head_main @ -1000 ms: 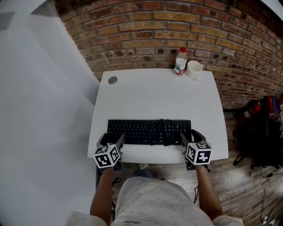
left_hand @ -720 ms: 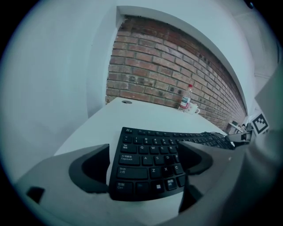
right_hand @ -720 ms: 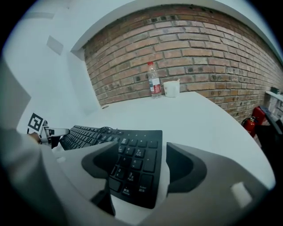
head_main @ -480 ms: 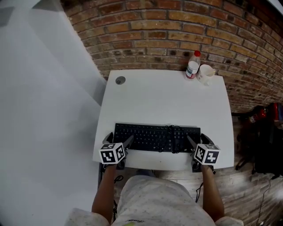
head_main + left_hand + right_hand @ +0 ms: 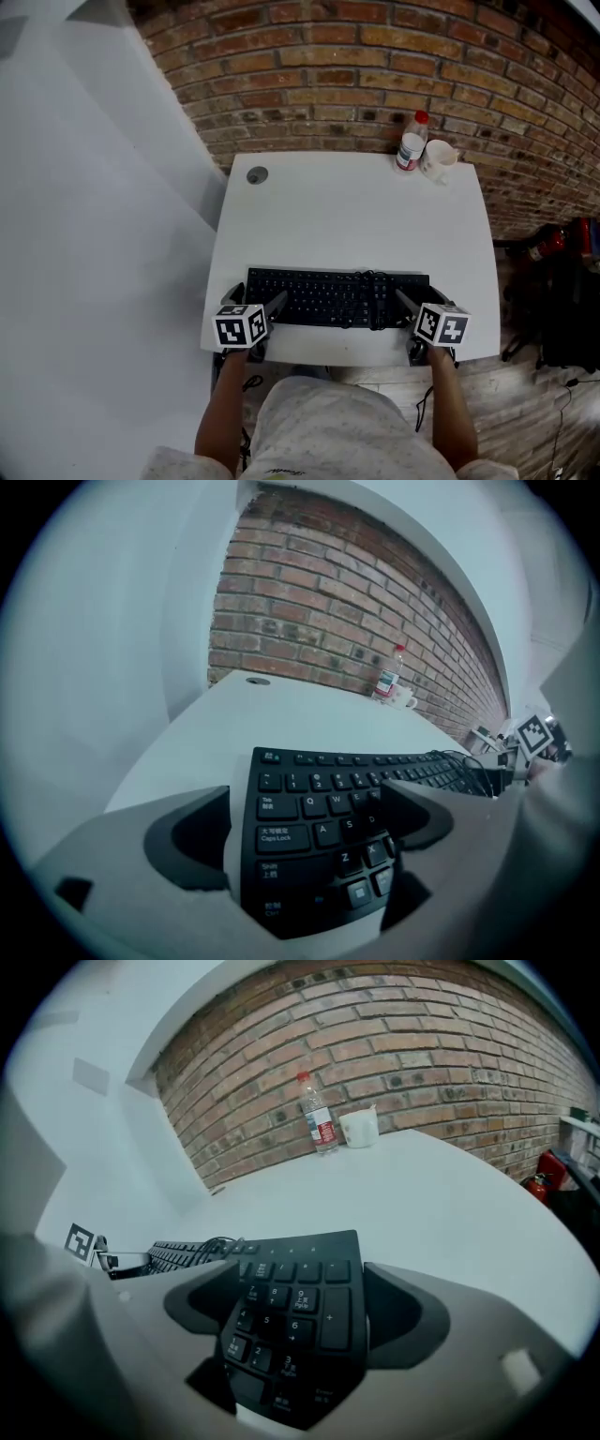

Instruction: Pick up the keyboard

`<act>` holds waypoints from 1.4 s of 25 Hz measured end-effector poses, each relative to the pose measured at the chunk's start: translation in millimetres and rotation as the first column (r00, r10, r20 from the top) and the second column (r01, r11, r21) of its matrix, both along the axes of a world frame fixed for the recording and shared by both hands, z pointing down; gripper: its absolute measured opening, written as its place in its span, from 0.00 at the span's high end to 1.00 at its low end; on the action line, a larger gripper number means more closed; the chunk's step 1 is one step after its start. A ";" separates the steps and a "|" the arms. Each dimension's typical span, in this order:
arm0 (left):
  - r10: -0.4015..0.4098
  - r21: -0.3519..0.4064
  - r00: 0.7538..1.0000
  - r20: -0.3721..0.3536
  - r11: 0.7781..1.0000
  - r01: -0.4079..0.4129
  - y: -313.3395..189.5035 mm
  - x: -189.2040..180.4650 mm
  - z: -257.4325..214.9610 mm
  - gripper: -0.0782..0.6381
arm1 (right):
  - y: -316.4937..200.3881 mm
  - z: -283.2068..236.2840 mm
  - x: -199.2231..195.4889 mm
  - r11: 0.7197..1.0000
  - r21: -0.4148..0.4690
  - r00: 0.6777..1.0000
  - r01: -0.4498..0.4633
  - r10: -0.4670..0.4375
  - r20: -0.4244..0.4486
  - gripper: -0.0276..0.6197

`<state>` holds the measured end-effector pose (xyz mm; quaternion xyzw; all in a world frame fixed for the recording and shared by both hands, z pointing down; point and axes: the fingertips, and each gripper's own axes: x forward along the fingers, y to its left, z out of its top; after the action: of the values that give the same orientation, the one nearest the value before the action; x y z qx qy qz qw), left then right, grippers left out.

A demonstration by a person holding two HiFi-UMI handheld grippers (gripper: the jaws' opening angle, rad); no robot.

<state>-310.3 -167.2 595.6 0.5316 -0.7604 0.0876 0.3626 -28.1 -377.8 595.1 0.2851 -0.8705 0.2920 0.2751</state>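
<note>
Keyboard [image 5: 336, 298] lies flat on white table [image 5: 347, 216], near front edge.

1. Office-like workspace: a white rectangular desk [image 5: 347, 216] with a round grey cable grommet [image 5: 256, 174] bears a black computer keyboard [image 5: 319, 295].
2. A bare red brick wall [image 5: 328, 66] backs it, above grey wood-plank flooring [image 5: 525, 403].

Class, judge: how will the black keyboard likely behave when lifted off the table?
The keyboard is long and thin: probably light, fairly stiff, tipping if raised by one end. Its cable, bundled on top, could slip off and dangle.
</note>
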 end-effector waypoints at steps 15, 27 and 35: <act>-0.035 0.043 0.999 -0.034 0.998 0.036 -2.4 3.4 -6.2 0.28 | -1.6 -8.1 2.6 0.999 0.034 1.000 -0.010 0.010 -0.001 0.33; -0.070 0.243 0.992 0.108 0.969 0.042 -18.7 0.2 -100.8 0.29 | -19.7 -97.1 -1.3 0.980 0.197 0.990 -0.016 -0.012 0.143 0.33; -0.109 0.420 0.971 0.214 0.907 0.009 -13.0 4.0 -195.5 0.29 | -14.2 -193.1 1.2 0.933 0.356 0.963 -0.053 -0.047 0.266 0.33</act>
<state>-306.2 -180.2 400.1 0.5592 -0.8146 -0.0258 0.1520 -26.9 -392.0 402.0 0.2895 -0.9381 0.1642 0.0964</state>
